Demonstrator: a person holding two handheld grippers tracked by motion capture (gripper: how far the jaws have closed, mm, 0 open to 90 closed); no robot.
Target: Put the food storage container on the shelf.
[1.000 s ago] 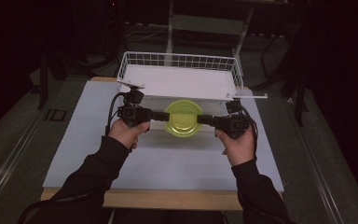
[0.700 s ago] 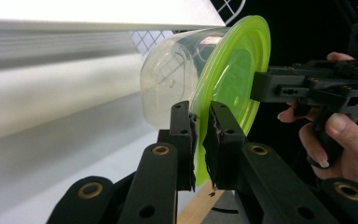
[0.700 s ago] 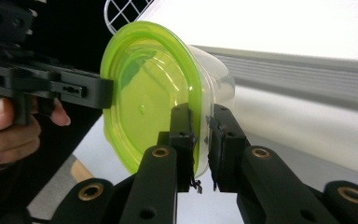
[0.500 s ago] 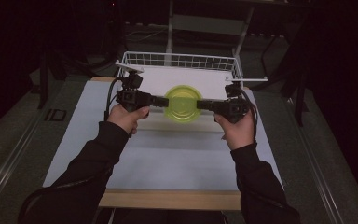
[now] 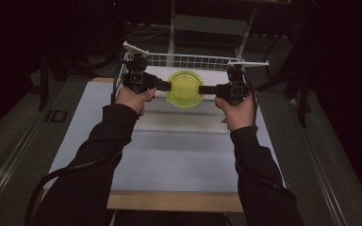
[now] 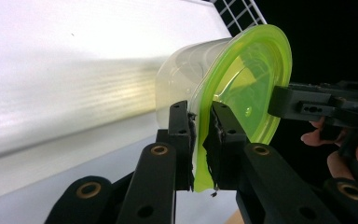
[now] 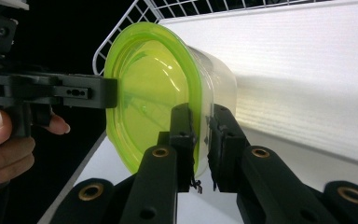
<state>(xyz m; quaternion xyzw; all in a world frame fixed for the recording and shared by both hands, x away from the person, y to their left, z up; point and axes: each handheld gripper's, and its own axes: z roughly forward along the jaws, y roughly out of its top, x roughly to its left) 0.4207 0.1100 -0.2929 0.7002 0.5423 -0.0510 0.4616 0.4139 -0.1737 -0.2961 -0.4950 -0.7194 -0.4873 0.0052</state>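
Note:
A round clear tub with a lime-green lid (image 5: 185,88) hangs in the air between both grippers, over the near wall of a white wire basket (image 5: 193,61). My left gripper (image 5: 167,86) is shut on the lid's left rim. In the left gripper view its pads (image 6: 189,135) pinch the green rim (image 6: 256,79), with the tub's clear body (image 6: 182,70) behind. My right gripper (image 5: 202,89) is shut on the opposite rim. The right gripper view has its jaws (image 7: 200,122) clamped on the lid edge (image 7: 144,88), and the left gripper's tip (image 7: 109,92) meets the far rim.
The wire basket has a white liner (image 5: 217,77) on its floor and stands at the table's far edge. A white mat (image 5: 169,160) covers the table, with a wooden front edge (image 5: 169,201). Dark floor and frame legs surround it.
Both hands have carried the tub away from the person and upward, from the middle of the mat to above the basket's near wall. Both grips look unchanged.

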